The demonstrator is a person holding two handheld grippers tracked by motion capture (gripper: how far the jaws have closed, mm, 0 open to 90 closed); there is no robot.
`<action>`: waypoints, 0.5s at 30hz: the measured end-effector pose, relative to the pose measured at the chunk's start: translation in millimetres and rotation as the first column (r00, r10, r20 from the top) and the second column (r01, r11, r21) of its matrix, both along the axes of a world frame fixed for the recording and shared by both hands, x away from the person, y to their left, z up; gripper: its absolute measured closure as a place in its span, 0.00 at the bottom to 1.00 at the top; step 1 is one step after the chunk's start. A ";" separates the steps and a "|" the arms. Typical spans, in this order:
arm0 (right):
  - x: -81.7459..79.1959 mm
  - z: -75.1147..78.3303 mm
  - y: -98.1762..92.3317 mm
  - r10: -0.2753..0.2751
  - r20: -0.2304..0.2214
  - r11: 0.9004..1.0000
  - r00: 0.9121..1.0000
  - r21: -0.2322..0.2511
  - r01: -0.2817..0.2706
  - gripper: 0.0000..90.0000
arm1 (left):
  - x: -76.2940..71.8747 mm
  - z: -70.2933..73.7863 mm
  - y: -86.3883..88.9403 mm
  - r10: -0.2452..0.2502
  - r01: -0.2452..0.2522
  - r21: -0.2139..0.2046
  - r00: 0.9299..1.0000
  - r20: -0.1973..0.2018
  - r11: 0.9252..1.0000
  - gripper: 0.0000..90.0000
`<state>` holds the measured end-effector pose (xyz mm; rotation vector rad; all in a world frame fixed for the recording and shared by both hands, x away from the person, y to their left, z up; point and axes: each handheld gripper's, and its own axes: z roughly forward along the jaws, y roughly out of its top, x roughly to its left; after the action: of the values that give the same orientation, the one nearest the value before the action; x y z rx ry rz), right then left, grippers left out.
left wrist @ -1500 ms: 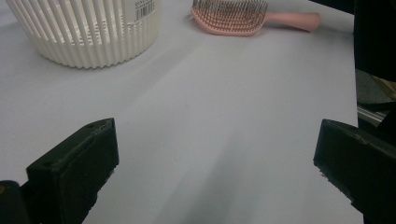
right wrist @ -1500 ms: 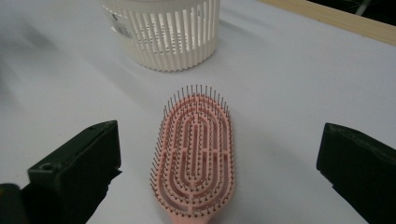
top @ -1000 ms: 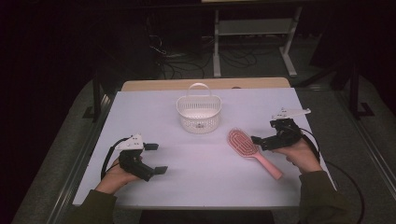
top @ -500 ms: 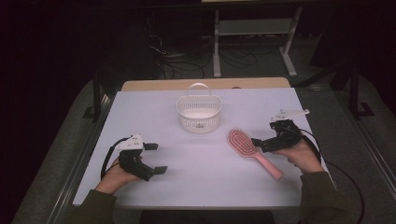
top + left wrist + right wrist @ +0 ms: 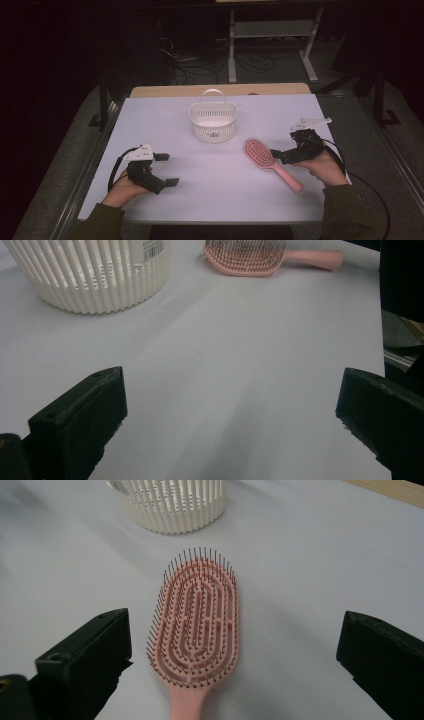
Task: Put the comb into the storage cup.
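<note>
A pink hairbrush lies bristles up on the white table, right of centre, with its handle pointing toward the near right. My right gripper is open and rests just right of the brush, beside where head and handle meet. In the right gripper view the brush head lies between and ahead of the wide-apart jaws of my right gripper, untouched. A white slatted basket with a handle stands behind it. My left gripper sits open at the near left, with nothing between its fingers.
In the left gripper view the basket and the brush lie far ahead over bare table. A wooden strip runs along the table's back edge. Dark floor, cables and a desk frame lie beyond.
</note>
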<state>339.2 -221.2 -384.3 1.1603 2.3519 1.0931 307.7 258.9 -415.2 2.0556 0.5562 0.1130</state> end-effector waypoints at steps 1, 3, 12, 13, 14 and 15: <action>-0.1 0.0 -0.2 0.000 0.000 1.000 1.000 0.000 0.000 0.01 | -0.1 0.0 -0.1 0.000 0.000 0.000 1.000 0.000 1.000 0.00; -0.4 0.2 -0.4 0.000 -0.001 1.000 1.000 0.001 0.000 0.01 | -0.1 0.1 -0.4 -0.001 0.001 0.000 1.000 0.001 1.000 0.00; -1.4 0.0 0.9 0.010 -0.011 1.000 1.000 -0.013 -0.010 0.01 | 0.0 0.0 -0.2 0.000 0.000 -0.001 1.000 0.000 1.000 0.00; -1.5 0.0 1.4 0.010 -0.012 1.000 1.000 -0.014 -0.010 0.01 | 0.0 0.0 -0.2 0.000 0.000 0.000 1.000 0.000 1.000 0.00; -1.6 -0.1 1.7 0.014 -0.012 1.000 1.000 -0.018 -0.014 0.01 | 0.0 0.0 -0.2 -0.001 0.001 0.000 1.000 0.000 1.000 0.00; -1.7 -0.2 2.1 0.014 -0.015 1.000 1.000 -0.020 -0.014 0.01 | -0.1 0.0 -0.2 -0.001 0.001 0.000 1.000 0.001 1.000 0.00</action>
<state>337.5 -219.1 -384.5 1.1504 2.3807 1.0661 307.6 258.6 -415.3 2.0557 0.5545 0.1140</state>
